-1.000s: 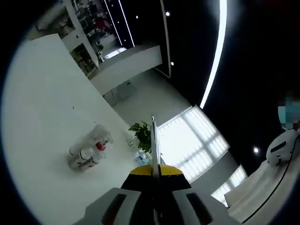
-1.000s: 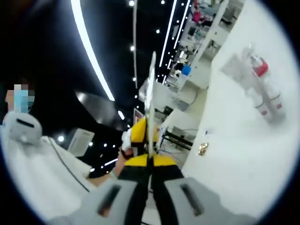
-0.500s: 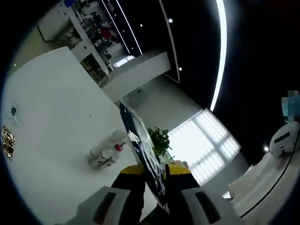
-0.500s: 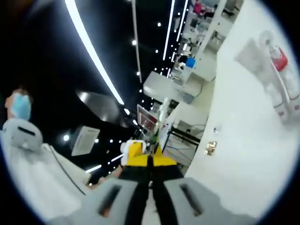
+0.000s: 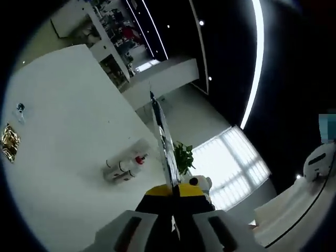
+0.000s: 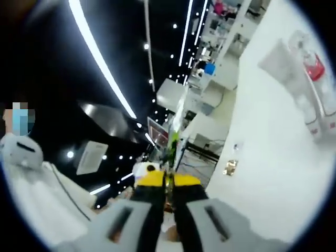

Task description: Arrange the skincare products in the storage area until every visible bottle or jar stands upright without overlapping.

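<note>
A large shop or showroom: a dark ceiling with long light strips (image 5: 252,68) and spotlights, stocked shelves (image 5: 113,21) far back, white counters, a wide white tabletop (image 5: 63,147), a big window (image 5: 231,168) and a plant (image 5: 184,156).

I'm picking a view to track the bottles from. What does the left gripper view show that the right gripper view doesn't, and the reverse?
Left gripper view: a bright window beyond the table's edge. Right gripper view: a blue box on distant shelving. Shared: the white table, the bottle cluster with a red cap, a gold wrapper, and the left gripper and right gripper, each shut on a thin sheet.
</note>
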A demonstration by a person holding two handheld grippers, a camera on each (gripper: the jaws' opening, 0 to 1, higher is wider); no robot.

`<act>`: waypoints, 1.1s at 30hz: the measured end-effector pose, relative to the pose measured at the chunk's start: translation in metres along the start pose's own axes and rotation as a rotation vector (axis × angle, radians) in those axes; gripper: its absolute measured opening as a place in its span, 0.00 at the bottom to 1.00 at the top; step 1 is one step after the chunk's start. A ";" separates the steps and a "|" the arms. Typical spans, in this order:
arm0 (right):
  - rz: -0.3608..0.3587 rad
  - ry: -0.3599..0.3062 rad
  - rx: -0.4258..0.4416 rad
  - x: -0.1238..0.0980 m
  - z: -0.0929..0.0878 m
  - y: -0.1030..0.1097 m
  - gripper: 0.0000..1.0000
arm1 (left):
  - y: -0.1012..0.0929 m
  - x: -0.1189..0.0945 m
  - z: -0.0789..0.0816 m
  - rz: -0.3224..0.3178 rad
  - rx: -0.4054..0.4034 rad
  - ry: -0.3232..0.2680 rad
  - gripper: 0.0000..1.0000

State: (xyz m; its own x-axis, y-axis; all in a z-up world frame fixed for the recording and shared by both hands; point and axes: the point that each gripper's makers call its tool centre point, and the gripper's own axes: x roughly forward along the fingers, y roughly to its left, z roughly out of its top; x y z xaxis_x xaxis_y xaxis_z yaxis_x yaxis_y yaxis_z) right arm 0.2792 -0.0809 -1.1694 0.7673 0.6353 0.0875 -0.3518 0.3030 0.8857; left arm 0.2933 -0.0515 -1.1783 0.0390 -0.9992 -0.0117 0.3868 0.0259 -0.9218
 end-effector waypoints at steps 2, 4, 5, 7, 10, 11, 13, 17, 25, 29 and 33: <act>-0.023 -0.008 -0.026 -0.002 0.001 -0.004 0.12 | 0.010 0.001 0.005 0.015 -0.014 -0.006 0.00; -0.073 0.002 -0.043 -0.005 -0.001 -0.013 0.15 | 0.018 0.003 0.010 0.036 -0.035 -0.009 0.00; -0.085 0.004 -0.049 -0.007 -0.001 -0.014 0.21 | 0.022 0.004 0.012 0.049 -0.036 -0.011 0.00; -0.152 0.005 -0.111 -0.014 -0.001 -0.023 0.30 | 0.034 0.008 0.014 0.084 -0.053 -0.007 0.00; -0.243 0.010 -0.182 -0.025 -0.004 -0.035 0.44 | 0.053 0.019 0.019 0.127 -0.073 0.014 0.00; -0.263 0.003 -0.200 -0.029 -0.004 -0.037 0.50 | 0.058 0.022 0.020 0.140 -0.082 0.019 0.00; -0.310 -0.005 -0.223 -0.037 -0.006 -0.042 0.59 | 0.069 0.029 0.022 0.164 -0.099 0.022 0.00; -0.353 0.008 -0.200 -0.052 -0.013 -0.050 0.62 | 0.086 0.042 0.023 0.198 -0.118 0.049 0.00; -0.434 -0.110 -0.192 -0.087 -0.002 -0.052 0.61 | 0.135 0.064 0.004 0.318 -0.097 0.228 0.00; -0.463 -0.159 -0.159 -0.100 -0.003 -0.054 0.60 | 0.151 0.076 -0.001 0.356 -0.091 0.287 0.00; -0.480 -0.201 -0.178 -0.108 0.001 -0.049 0.60 | 0.165 0.084 -0.011 0.374 -0.092 0.362 0.00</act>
State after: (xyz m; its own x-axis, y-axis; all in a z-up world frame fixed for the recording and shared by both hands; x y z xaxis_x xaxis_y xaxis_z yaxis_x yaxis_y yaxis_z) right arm 0.2138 -0.1651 -1.2215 0.9451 0.2534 -0.2062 -0.0093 0.6518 0.7584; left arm 0.3503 -0.1315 -1.3356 -0.1684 -0.8693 -0.4647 0.3242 0.3964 -0.8589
